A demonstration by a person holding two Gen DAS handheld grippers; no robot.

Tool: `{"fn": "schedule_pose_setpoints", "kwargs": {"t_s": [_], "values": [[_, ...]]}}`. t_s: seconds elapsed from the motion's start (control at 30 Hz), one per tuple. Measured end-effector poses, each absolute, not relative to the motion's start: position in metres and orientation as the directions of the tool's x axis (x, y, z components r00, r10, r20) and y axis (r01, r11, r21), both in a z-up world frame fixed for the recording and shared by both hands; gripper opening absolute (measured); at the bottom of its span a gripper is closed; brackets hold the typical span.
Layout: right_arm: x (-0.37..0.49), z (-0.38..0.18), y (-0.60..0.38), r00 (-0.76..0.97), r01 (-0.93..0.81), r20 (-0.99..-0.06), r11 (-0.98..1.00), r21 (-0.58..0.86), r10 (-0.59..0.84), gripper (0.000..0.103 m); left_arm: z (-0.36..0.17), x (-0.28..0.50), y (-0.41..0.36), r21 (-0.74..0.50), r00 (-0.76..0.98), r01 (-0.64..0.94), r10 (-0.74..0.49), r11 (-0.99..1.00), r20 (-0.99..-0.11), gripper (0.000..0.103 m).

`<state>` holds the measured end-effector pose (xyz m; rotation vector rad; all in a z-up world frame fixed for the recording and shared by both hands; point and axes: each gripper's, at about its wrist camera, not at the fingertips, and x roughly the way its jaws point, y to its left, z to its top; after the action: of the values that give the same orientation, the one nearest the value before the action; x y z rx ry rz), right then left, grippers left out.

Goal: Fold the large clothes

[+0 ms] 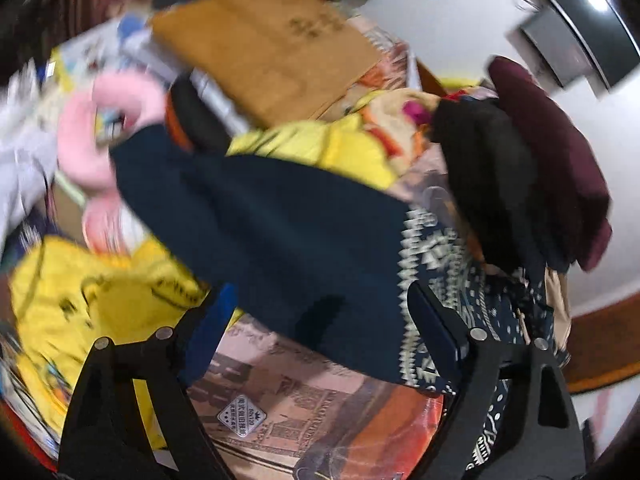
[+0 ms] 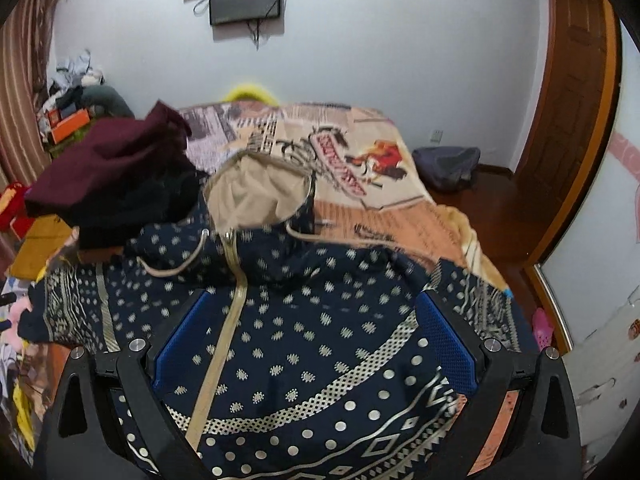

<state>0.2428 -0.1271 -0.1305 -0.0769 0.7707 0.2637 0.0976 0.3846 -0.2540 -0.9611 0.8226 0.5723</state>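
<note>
garment: a navy hooded jacket (image 2: 320,344) with pale dots and banded patterns lies spread on the bed (image 2: 360,216), its tan-lined hood (image 2: 256,192) toward the far end, zip running down the front.
sleeve: in the left wrist view a plain dark sleeve (image 1: 280,240) stretches across the printed bedspread, blurred.
left gripper (image 1: 320,344): jaws wide apart, the sleeve fabric lying between the blue pads; no pad visibly presses on it.
right gripper (image 2: 316,344): fingers spread wide over the jacket's front, pads either side of the cloth, not pinching it.
pile: maroon and black folded clothes (image 2: 112,176) sit stacked just beside the hood.
clutter: a yellow garment (image 1: 80,300) and a pink plush (image 1: 100,132) lie nearby.
</note>
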Motion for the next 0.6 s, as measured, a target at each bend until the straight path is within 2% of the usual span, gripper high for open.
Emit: {"fn": "schedule_pose_setpoints", "kwargs": {"t_s": [0.17, 0.27, 0.37, 0.43, 0.53, 0.6], "values": [[0.250, -0.139, -0.120, 0.668, -0.277, -0.716, 0.961, 0.016, 0.205, 0.100, -0.287, 0.084, 0.394, -0.551, 0.590, -0.751, -0.004, 0.364, -0.807, 0.086], [0.251, -0.143, -0.117, 0.661, -0.281, -0.722, 0.960, 0.016, 0.205, 0.100, -0.301, 0.083, 0.401, -0.590, 0.616, -0.741, -0.028, 0.321, -0.788, 0.080], [0.252, -0.147, -0.115, 0.653, -0.283, -0.730, 0.959, 0.014, 0.203, 0.100, -0.315, 0.085, 0.411, -0.589, 0.607, -0.755, -0.033, 0.288, -0.794, 0.062], [0.252, -0.148, -0.115, 0.649, -0.285, -0.733, 0.959, 0.010, 0.201, 0.100, -0.325, 0.087, 0.416, -0.592, 0.602, -0.764, -0.044, 0.258, -0.797, 0.038], [0.252, -0.149, -0.114, 0.653, -0.281, -0.734, 0.960, -0.006, 0.186, 0.100, -0.325, 0.089, 0.417, -0.560, 0.580, -0.786, -0.001, 0.261, -0.814, 0.016], [0.252, -0.149, -0.115, 0.657, -0.279, -0.732, 0.960, -0.015, 0.179, 0.100, -0.311, 0.094, 0.412, -0.519, 0.561, -0.795, 0.053, 0.314, -0.826, 0.008]]}}
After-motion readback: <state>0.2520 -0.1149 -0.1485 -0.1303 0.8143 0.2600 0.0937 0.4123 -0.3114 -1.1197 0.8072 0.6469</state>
